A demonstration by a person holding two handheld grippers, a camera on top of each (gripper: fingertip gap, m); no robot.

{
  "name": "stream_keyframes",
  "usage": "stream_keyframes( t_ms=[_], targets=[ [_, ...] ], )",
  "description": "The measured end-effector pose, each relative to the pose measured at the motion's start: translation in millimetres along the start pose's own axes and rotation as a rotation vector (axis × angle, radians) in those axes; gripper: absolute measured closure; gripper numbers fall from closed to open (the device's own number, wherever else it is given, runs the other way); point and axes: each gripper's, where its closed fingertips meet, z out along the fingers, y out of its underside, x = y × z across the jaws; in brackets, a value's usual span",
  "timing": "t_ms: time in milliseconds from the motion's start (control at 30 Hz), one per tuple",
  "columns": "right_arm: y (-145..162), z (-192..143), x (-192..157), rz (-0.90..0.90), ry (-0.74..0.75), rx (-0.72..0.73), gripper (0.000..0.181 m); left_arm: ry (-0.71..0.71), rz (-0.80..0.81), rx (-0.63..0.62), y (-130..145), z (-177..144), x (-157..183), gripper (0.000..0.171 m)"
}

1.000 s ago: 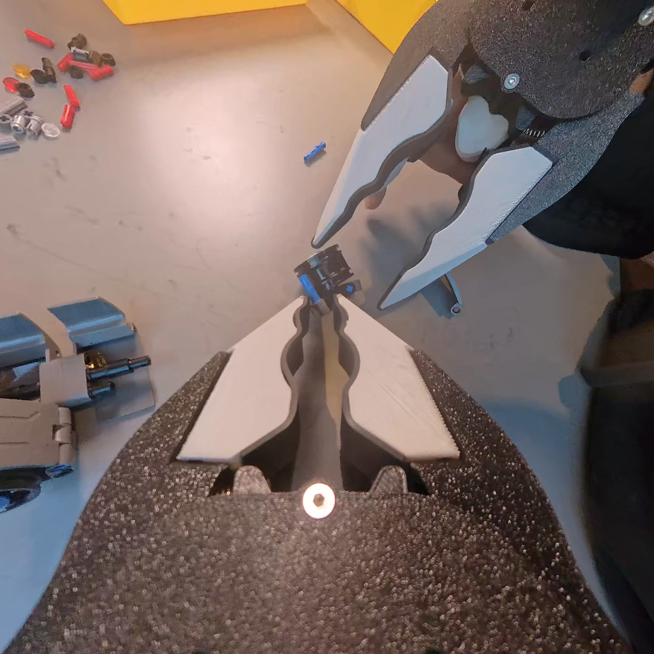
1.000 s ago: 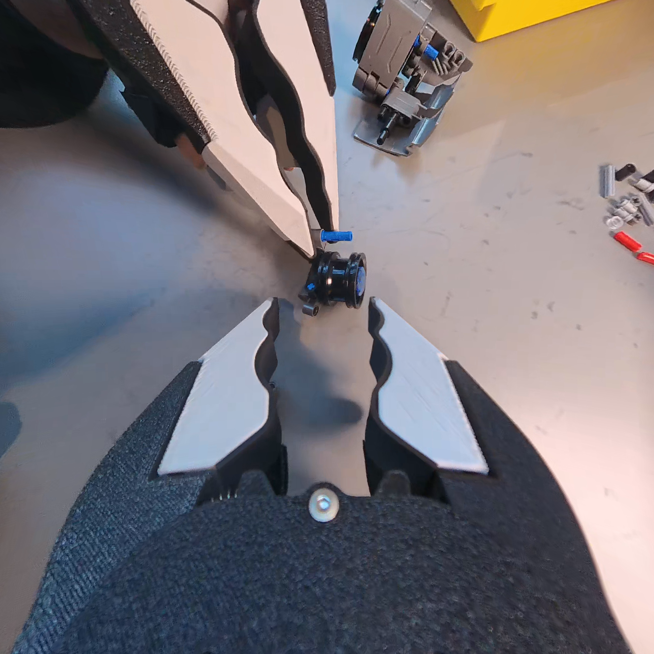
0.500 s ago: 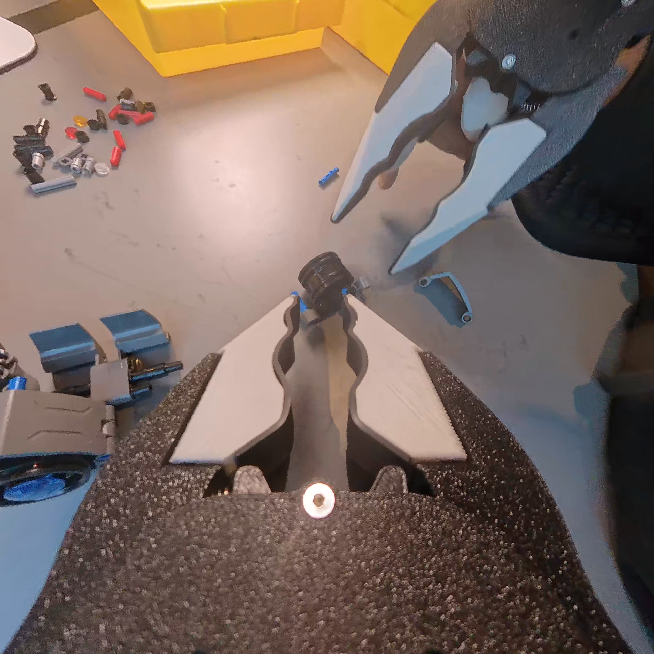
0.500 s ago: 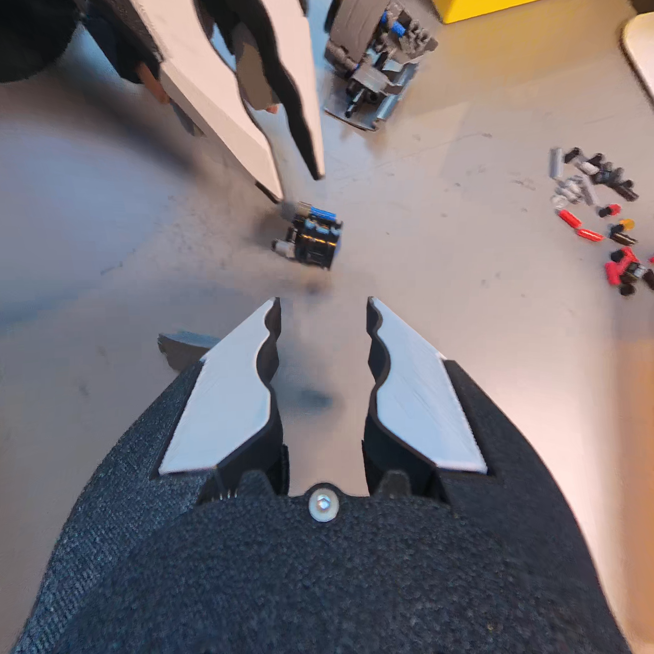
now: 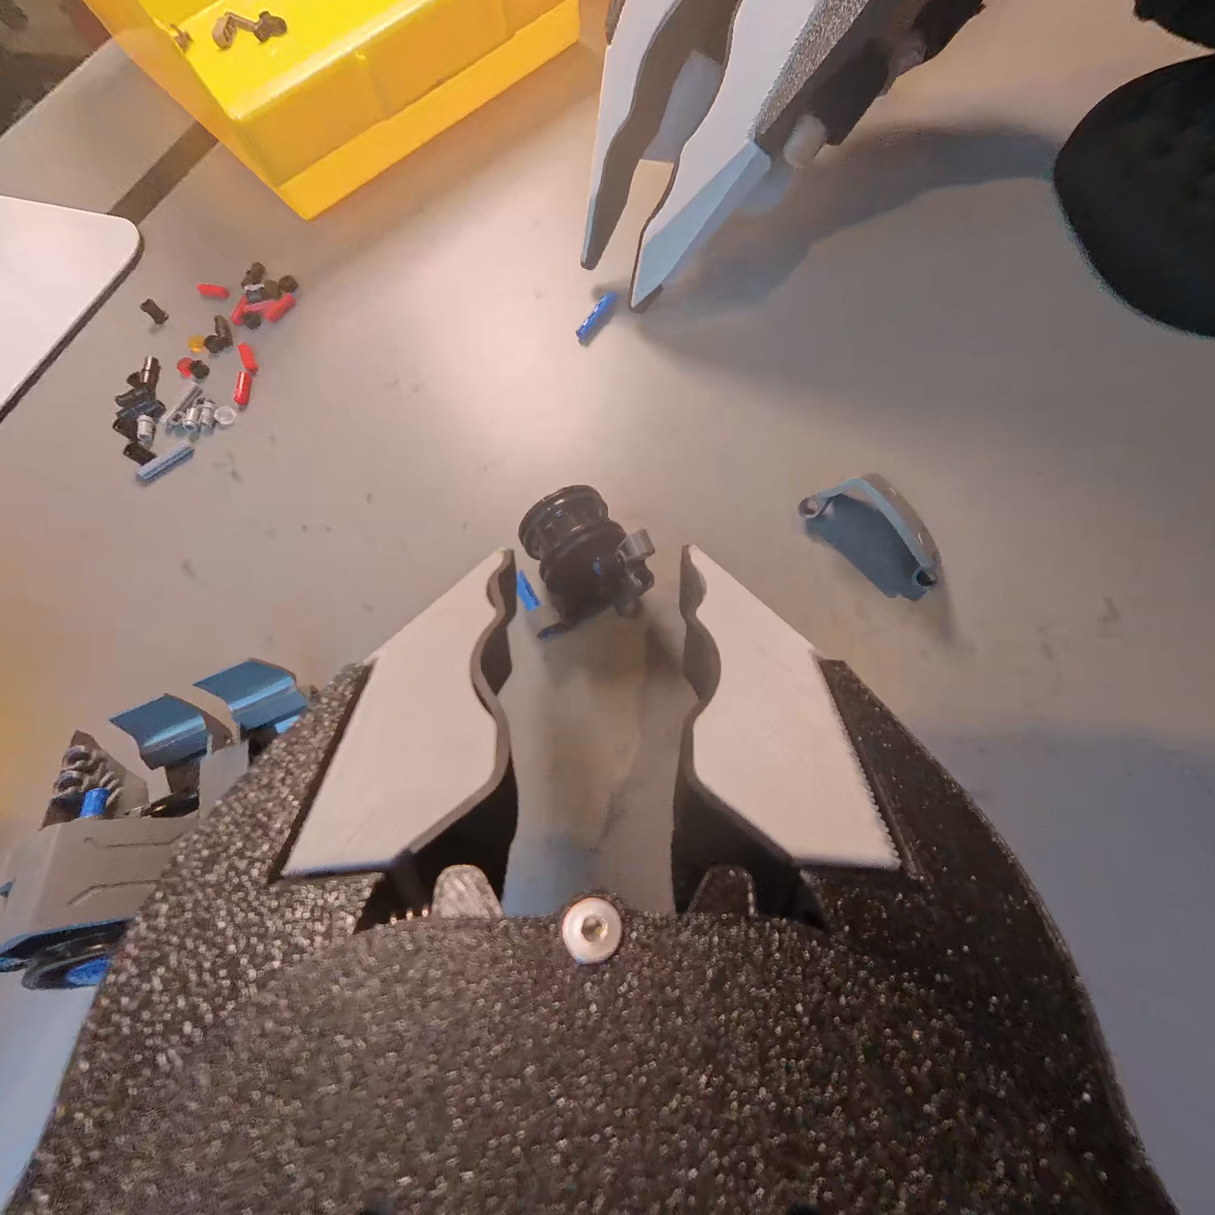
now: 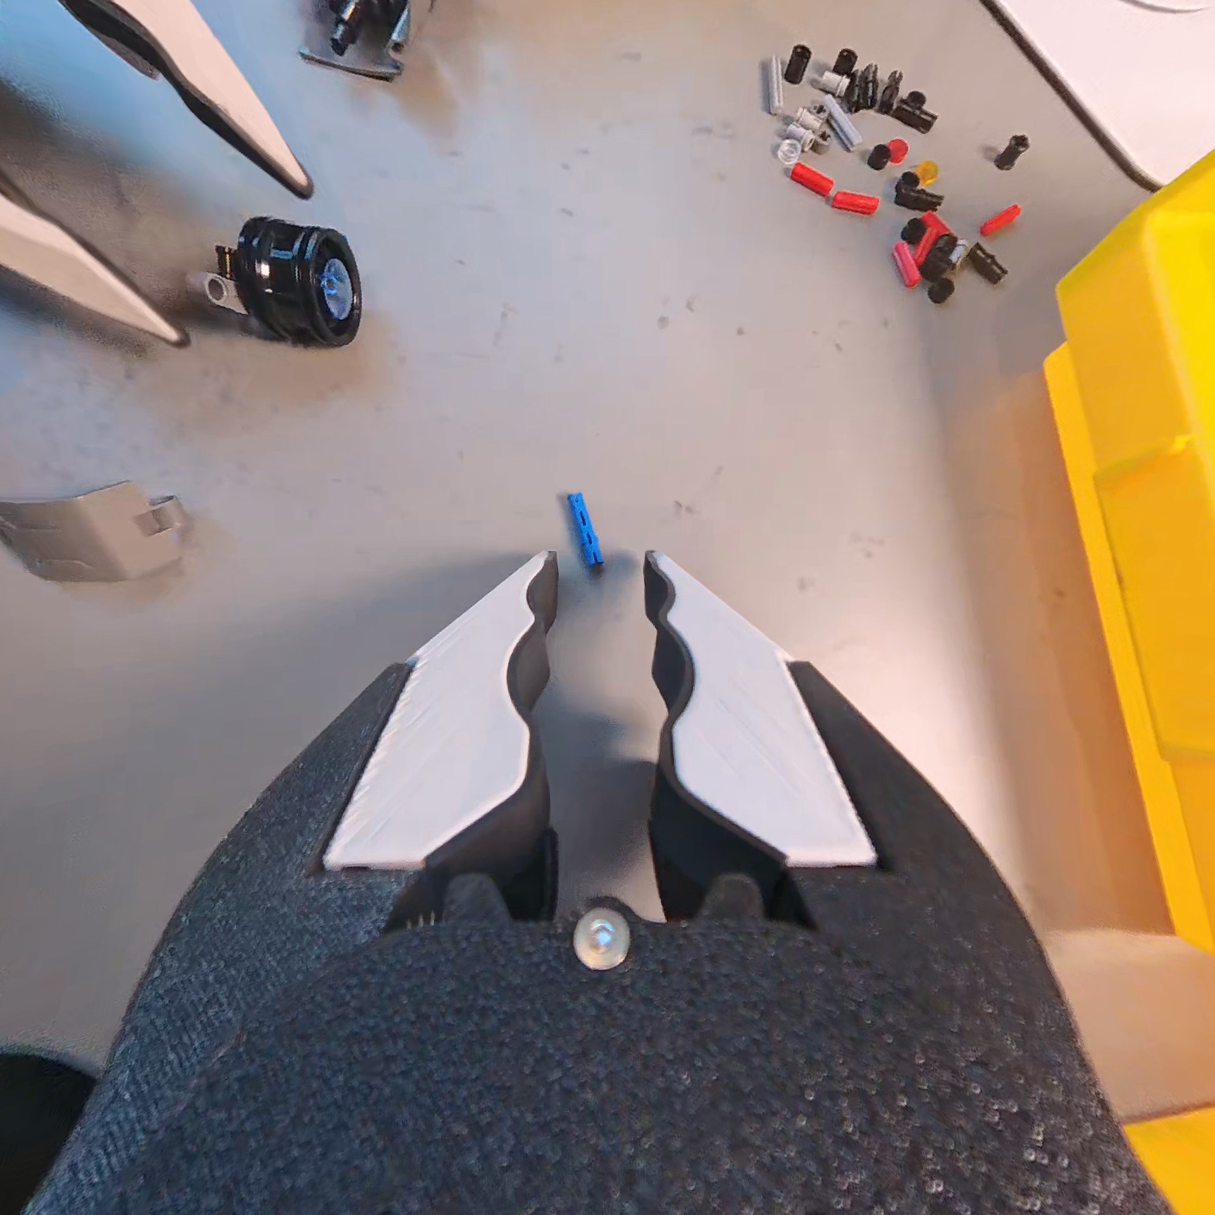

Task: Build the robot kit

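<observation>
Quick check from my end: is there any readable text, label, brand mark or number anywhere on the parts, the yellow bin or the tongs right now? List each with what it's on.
None: no writing shows in either view.
Yellow bin: plain walls, no label.
Black wheel: no markings visible.
Blue pin: only small moulded notches, no characters.
Grey curved panel: bare.
Pile of small parts: too small to tell.
Left tongs and right tongs: plain white fingers, no marks.
</observation>
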Motion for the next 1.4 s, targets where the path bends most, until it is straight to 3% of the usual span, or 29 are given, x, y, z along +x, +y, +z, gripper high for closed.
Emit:
stream_keyframes(
  t_ms=[100, 300, 533, 633, 767, 967, 1067, 1200, 1400],
  targets=[
    [-4, 3, -1, 0.013, -0.008, 0.000, 0.161, 0.002, 0.017, -0.024, 4, 6, -2, 0.120],
    [-3, 8, -7, -0.044, -0.017, -0.070, 0.176, 0.037, 0.064, -0.055, 10, 11, -2, 0.135],
    [-5, 8, -17, -0.054, -0.043, -0.055, 0.177, 0.137, 0.175, -0.032, 13, 3, 5, 0.135],
    [-20, 4, -26, -0.034, -0.065, 0.031, 0.176, 0.160, 0.170, -0.019, 14, -2, 4, 0.134],
    [-60, -13, -40, 0.035, -0.126, 0.267, 0.176, 0.208, 0.088, 0.057, 5, -20, 2, 0.125],
    [-133, -46, -81, 0.260, -0.391, 0.705, 0.176, 0.222, -0.164, 0.411, -51, -55, -10, 0.132],
    [-154, -52, -95, 0.452, -0.541, 0.825, 0.177, 0.067, -0.062, 0.513, -70, -68, -16, 0.134],
    [-164, -55, -101, 0.674, -0.701, 0.895, 0.177, -0.113, 0.107, 0.571, -82, -83, -14, 0.142],
    [-164, -45, -116, 0.676, -0.732, 0.837, 0.176, -0.193, 0.220, 0.538, -81, -82, -9, 0.142]
  ],
)
